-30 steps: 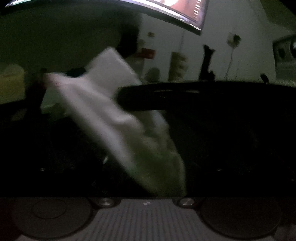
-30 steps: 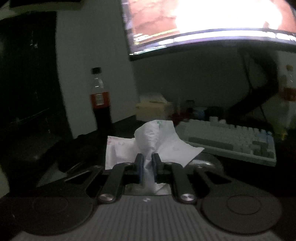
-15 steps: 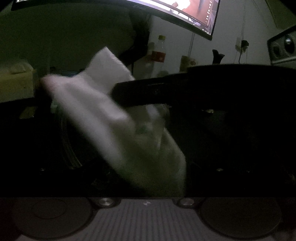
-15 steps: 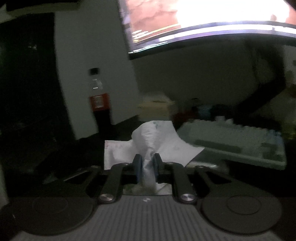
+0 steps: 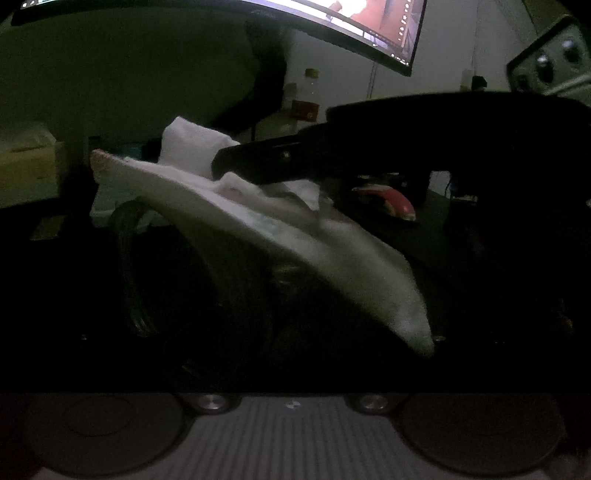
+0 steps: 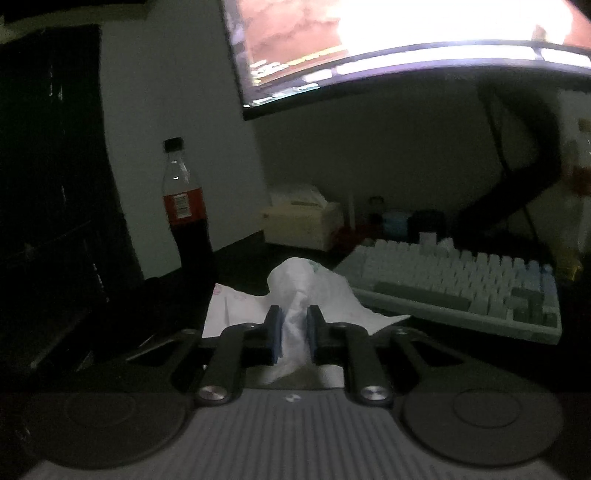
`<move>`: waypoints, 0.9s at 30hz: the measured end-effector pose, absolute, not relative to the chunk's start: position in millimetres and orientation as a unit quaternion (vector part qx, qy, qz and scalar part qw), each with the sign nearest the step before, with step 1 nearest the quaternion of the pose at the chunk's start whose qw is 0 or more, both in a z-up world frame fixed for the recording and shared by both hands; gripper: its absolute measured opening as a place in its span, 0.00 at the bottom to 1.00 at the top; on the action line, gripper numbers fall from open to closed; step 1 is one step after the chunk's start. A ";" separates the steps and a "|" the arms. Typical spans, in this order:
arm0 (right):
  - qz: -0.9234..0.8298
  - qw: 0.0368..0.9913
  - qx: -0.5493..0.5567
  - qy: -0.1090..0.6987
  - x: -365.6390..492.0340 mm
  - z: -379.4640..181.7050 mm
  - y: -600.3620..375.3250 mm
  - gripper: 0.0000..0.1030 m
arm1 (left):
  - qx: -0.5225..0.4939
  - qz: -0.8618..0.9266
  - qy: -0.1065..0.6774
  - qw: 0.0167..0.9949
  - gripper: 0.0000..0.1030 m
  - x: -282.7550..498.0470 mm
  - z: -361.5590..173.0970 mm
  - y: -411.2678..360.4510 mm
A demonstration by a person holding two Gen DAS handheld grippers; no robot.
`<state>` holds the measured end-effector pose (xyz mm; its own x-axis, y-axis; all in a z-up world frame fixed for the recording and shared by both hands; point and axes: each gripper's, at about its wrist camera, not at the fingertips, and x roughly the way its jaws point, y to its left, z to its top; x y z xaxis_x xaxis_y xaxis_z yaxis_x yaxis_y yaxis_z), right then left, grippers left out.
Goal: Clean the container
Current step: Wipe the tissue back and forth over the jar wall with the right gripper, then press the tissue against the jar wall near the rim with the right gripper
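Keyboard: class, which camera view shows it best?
The right wrist view: the pale keyboard lies lit, keys distinct, right of the tissue. The left wrist view shows nothing of it that I can make out.

Dim room: pale wall (image 6: 177, 92); lit curved monitor (image 6: 369, 33) above dark desk (image 6: 243, 258); keyboard (image 6: 461, 284) at right.

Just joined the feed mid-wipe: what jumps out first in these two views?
The white tissue, pinched in the right gripper at centre, with more of it draped over the glass container in the left view. Behind it, the bright monitor fills the top of the right view, a cola bottle stands left and a keyboard lies right.
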<state>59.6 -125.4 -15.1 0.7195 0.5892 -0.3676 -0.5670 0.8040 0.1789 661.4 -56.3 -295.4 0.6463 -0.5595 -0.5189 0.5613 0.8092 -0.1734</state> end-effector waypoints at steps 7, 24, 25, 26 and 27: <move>0.233 0.946 0.024 0.223 77.5 -19.5 -130.2 0.17 | 0.004 -0.316 0.286 0.905 1.00 662.0 -294.0 -61.9; 0.279 0.940 0.041 0.195 46.3 -20.7 -139.2 0.16 | 0.023 -0.325 0.277 0.904 1.00 648.5 -294.2 -80.8; 0.309 0.930 0.047 0.194 41.6 -20.0 -135.7 0.16 | 0.024 -0.325 0.276 0.904 1.00 647.1 -294.5 -81.8; 0.325 0.925 0.044 0.192 37.6 -19.0 -131.8 0.16 | 0.025 -0.326 0.276 0.904 1.00 646.6 -295.3 -82.2; 0.338 0.921 0.041 0.189 33.9 -18.2 -128.2 0.16 | 0.025 -0.326 0.276 0.904 1.00 646.2 -296.1 -82.5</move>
